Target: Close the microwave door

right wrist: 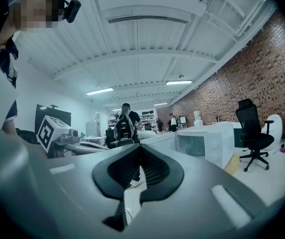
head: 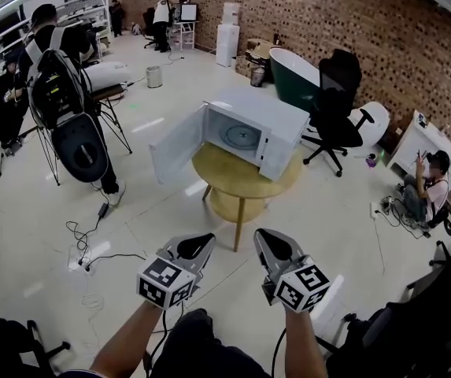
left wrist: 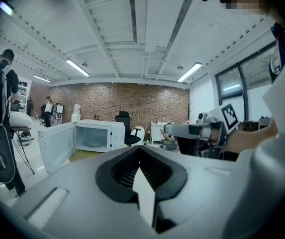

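Note:
A white microwave [head: 256,128] stands on a round wooden table [head: 241,181], its door [head: 176,143] swung wide open to the left and a glass turntable showing inside. Both grippers are held low, well short of the table. My left gripper [head: 201,245] and right gripper [head: 266,239] are side by side, each shut with nothing between its jaws. In the left gripper view, the left gripper [left wrist: 140,148] points toward the microwave [left wrist: 95,135] and its open door [left wrist: 55,146]. In the right gripper view, the microwave [right wrist: 207,143] lies to the right of the right gripper [right wrist: 140,147].
A black office chair [head: 337,105] stands right of the table, with a dark green tub [head: 296,77] behind it. A person carrying equipment [head: 60,93] stands at the left. Cables [head: 91,250] lie on the floor near my left. Another person [head: 430,183] sits at the right wall.

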### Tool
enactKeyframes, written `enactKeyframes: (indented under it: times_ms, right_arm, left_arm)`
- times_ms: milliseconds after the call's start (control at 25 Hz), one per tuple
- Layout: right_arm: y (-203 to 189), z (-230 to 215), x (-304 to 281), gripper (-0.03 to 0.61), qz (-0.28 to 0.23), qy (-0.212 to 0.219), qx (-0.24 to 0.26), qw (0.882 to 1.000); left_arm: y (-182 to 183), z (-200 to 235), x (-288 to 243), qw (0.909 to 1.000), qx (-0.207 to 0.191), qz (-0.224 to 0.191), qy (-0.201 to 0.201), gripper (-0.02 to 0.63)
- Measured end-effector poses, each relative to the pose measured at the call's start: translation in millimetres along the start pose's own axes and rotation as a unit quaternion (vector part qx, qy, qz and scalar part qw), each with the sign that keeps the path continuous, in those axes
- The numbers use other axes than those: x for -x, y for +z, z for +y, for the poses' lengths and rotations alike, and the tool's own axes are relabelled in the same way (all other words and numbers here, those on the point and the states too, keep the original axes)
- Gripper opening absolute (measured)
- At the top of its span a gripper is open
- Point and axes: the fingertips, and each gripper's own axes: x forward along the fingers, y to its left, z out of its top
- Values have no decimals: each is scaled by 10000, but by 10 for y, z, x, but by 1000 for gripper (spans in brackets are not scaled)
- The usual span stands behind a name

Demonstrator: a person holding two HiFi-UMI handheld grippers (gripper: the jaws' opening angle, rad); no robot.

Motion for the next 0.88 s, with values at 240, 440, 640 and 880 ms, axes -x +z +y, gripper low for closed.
enactKeyframes:
  times_ms: [240,440,640,880]
  right_arm:
    - [64,-357,-241,1,14,-51,74,10000]
    - [114,-600,-677,1,68,-21,121,9999]
    - [224,-831,-1187,2,69,39,183,9998]
    - [263,-1142,-1803,1,87,-22,141,9999]
  left_arm:
    - [86,280,-355,10000,-28,-57,39,12]
    - [140,725,-626,9999,-35,-59,126,12]
    - [239,1229,-913,9999,-48,0,150,12]
    - [340,1874,-1244,9997,-169,76,176,12]
